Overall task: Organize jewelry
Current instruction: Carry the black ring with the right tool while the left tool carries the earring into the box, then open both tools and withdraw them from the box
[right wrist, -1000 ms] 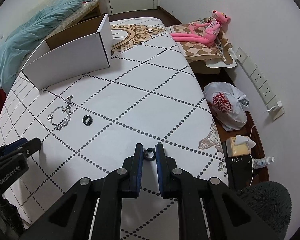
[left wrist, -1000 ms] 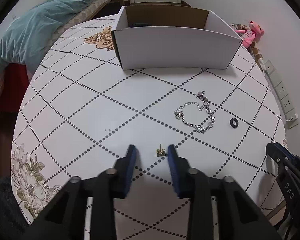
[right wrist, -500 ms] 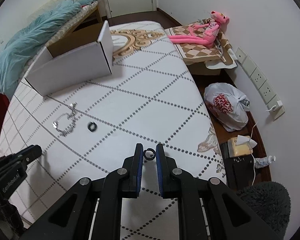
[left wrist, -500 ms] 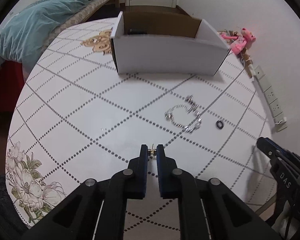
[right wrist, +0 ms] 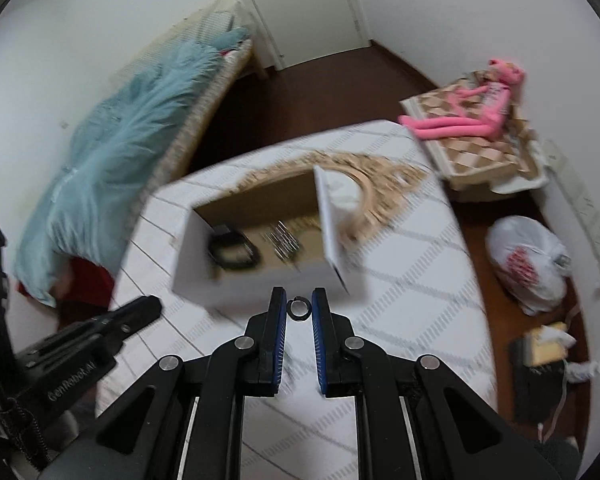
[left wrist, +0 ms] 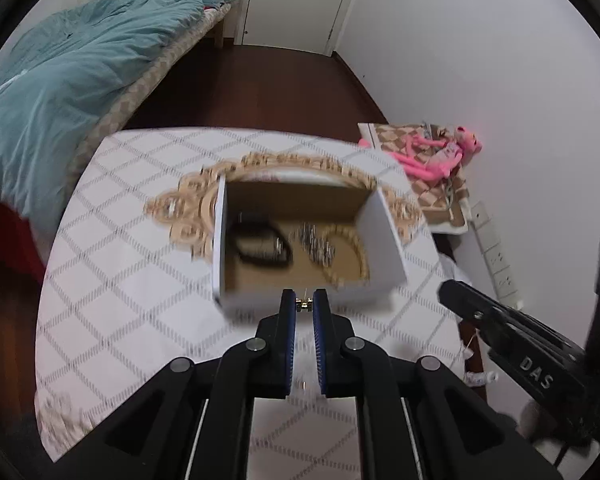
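Note:
My left gripper (left wrist: 304,301) is shut on a small gold stud earring (left wrist: 304,302), held in the air just before the near wall of the open white cardboard box (left wrist: 300,305). Inside the box lie a black band (left wrist: 260,246), a silvery chain piece (left wrist: 315,245) and a beaded gold bracelet (left wrist: 358,248), all blurred. My right gripper (right wrist: 299,309) is shut on a small dark ring (right wrist: 299,309), lifted in front of the same box (right wrist: 256,286). Each gripper shows at the edge of the other's view.
The box stands on a white table with a dotted diamond pattern (left wrist: 132,300) and a gold ornament print. A bed with a teal duvet (left wrist: 60,92) lies to the left. A pink plush toy (right wrist: 468,120) and a plastic bag (right wrist: 528,264) sit right of the table.
Both grippers rose and moved toward the box, whose inside now shows. The left gripper closed on the gold earring. The bracelet and black ring left on the table are out of view.

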Motion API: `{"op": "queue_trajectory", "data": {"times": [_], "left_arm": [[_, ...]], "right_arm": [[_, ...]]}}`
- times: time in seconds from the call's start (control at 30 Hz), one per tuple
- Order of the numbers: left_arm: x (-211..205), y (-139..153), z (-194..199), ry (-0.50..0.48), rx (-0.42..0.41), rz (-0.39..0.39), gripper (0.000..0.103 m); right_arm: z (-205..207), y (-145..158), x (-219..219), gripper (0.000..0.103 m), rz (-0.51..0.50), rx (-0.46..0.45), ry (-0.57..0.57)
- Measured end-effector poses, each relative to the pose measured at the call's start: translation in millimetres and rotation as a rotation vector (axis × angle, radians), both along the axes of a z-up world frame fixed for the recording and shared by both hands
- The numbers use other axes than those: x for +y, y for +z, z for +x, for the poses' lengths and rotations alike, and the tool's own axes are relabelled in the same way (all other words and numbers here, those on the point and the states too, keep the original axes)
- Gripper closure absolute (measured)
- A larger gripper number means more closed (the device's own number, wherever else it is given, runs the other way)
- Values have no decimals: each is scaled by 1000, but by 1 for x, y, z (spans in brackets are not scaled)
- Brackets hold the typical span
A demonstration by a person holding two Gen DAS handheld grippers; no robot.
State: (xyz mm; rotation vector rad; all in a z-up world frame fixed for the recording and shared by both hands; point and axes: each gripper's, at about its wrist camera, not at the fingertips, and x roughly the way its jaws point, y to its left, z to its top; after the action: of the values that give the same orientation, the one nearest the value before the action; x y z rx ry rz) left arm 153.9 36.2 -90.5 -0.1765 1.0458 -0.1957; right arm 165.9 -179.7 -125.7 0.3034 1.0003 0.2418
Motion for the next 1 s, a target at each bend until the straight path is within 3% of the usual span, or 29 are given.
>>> {"op": "queue_trajectory", "data": {"times": [0.33,0.53,0.6,0.67,0.7,0.73,0.87,1.0], "left_arm": [[8,-15,84,0,95,47,95],[5,-25,105,20,144,114,91],[7,-23,107,36,133,151,78],[12,-21,106,59,113,167,20],[15,-20,105,71,101,168,13],[18,-18,103,82,89,166,13],[27,-19,97,117,84,188,13],[30,-22,84,139,67,235,1]], "right_arm": [[131,-32,17,90,-13,188,98],[158,-42,27,89,-72,241,136],[158,-40,26,88,-87,228,132],[156,-35,25,83,-99,211,125],[156,-34,24,76,-104,206,120],[155,-33,23,68,-107,201,119],[149,-29,19,59,-143,183,105],[136,-29,19,26,-209,175,85]]}}
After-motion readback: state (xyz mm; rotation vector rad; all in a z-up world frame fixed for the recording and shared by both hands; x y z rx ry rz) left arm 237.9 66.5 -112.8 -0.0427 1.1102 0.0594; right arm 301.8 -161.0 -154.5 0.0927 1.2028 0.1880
